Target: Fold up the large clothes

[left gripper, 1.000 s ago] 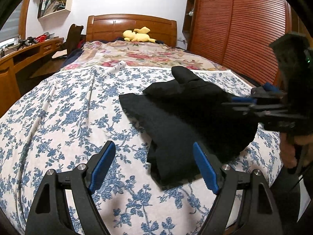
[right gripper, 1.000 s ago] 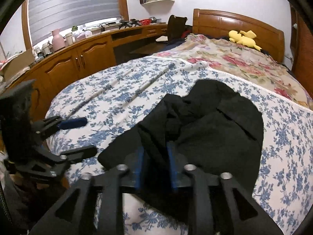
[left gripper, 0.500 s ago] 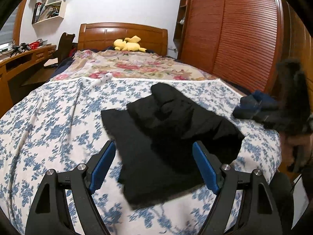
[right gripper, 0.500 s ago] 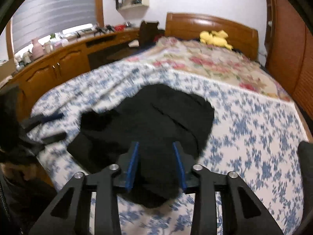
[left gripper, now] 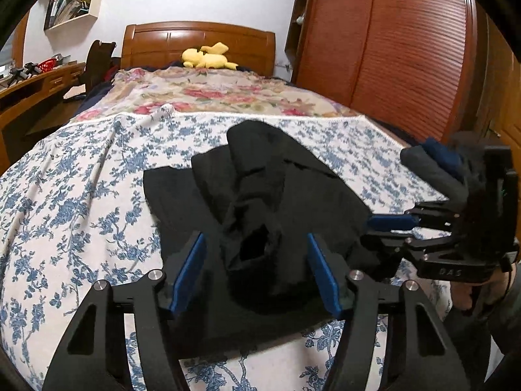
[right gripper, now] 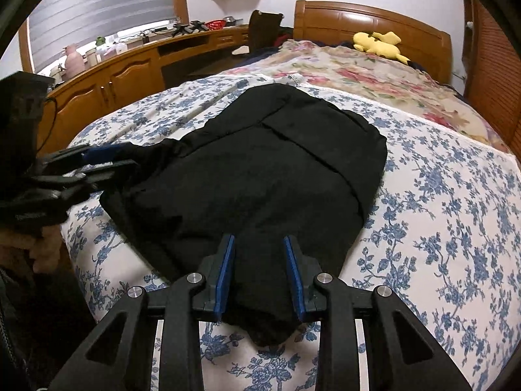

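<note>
A black garment (left gripper: 270, 202) lies bunched on the bed's blue-flowered sheet (left gripper: 81, 195); in the right wrist view the garment (right gripper: 260, 169) looks spread flatter. My left gripper (left gripper: 255, 272) is open, its blue pads either side of a raised fold with a hole. My right gripper (right gripper: 260, 275) is open over the garment's near edge, the cloth between its pads. The right gripper also shows at the garment's right edge in the left wrist view (left gripper: 387, 228), and the left gripper at the garment's left edge in the right wrist view (right gripper: 97, 159).
A rose-patterned blanket (left gripper: 211, 91) and a yellow plush toy (left gripper: 208, 58) lie near the wooden headboard (right gripper: 371, 22). A wooden desk with cabinets (right gripper: 114, 71) runs along the left. A red-brown wardrobe (left gripper: 390, 49) stands on the right. The bed's near edge is close.
The right gripper, shut on the cloth a second ago, has opened and sits at the garment's near edge. The left gripper has moved forward onto a raised fold. The garment has been shifted and flattened.
</note>
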`<state>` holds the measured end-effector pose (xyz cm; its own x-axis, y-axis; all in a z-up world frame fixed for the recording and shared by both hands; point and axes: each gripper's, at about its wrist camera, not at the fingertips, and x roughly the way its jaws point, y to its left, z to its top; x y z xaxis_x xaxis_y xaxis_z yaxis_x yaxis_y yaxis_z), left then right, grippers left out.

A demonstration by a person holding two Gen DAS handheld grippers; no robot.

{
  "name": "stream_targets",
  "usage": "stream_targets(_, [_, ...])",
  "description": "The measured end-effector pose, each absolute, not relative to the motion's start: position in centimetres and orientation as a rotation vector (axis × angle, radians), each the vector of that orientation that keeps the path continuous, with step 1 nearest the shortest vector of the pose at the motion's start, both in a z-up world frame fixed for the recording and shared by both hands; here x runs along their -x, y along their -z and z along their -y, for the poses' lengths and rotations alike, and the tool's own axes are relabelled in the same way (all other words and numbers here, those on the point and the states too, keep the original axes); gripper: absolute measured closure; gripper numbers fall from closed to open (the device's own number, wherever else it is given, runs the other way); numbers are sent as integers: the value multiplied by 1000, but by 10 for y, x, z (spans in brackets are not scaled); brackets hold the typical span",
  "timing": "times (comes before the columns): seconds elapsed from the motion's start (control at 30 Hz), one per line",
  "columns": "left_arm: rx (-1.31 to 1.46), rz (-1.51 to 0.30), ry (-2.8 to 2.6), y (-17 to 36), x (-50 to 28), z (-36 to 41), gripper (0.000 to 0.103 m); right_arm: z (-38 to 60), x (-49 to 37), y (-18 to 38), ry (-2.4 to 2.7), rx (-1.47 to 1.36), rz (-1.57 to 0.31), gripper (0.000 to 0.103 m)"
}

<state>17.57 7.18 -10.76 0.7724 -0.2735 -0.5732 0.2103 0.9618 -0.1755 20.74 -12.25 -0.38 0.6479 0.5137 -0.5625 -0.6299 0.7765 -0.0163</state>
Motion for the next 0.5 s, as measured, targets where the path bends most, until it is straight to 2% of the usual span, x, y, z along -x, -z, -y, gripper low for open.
stream_targets(0.07, [101, -647, 255, 111, -177, -69, 47, 127, -207, 3, -672, 217, -559, 71])
stream_targets(0.13, [92, -659, 255, 115, -179, -65, 63, 130, -208, 5, -687, 213, -549, 71])
stream_targets(0.17, [83, -659, 249, 115, -179, -63, 67, 130, -208, 5, -691, 214, -542, 71])
stream_targets(0.23, [70, -661, 249, 114, -180, -60, 91, 134, -206, 8, -695, 221, -524, 71])
stream_targets(0.33, [63, -637, 243, 107, -179, -58, 96, 141, -194, 6, -686, 222, -503, 71])
stream_targets(0.5, [57, -530, 207, 80, -163, -64, 97, 153, -182, -7, -721, 195, -466, 71])
